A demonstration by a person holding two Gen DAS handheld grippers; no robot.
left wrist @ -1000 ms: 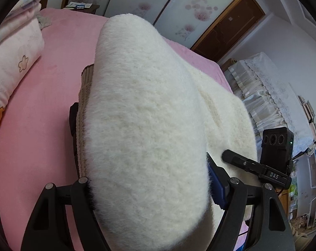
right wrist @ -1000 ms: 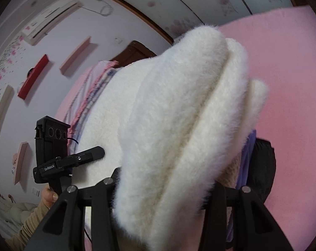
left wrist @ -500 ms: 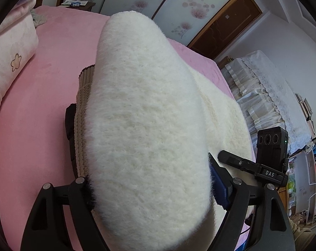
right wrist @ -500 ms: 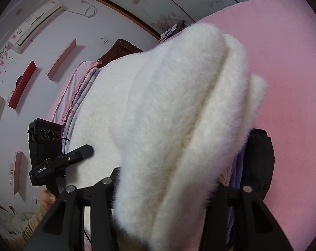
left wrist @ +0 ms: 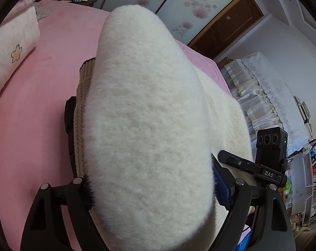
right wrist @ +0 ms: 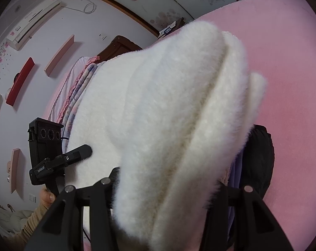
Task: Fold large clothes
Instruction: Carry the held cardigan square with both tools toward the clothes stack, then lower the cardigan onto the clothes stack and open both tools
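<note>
Pink bed [left wrist: 32,108] underneath, pillow [left wrist: 9,54] at far left, lace-draped furniture [left wrist: 268,96] at right. Fluffy white garment [left wrist: 145,125] bunched thickly between the left gripper [left wrist: 149,190] fingers, spread wide and just now opening further, fleece filling the gap; cannot tell whether pads press. Knit beige layer [left wrist: 82,108] and dark cloth [left wrist: 69,115] beneath the fleece. Same garment [right wrist: 168,129] folded in ridges, wedged between the right gripper [right wrist: 166,190] fingers, half apart, pinching the fleece. Rest lying on the bed.
</note>
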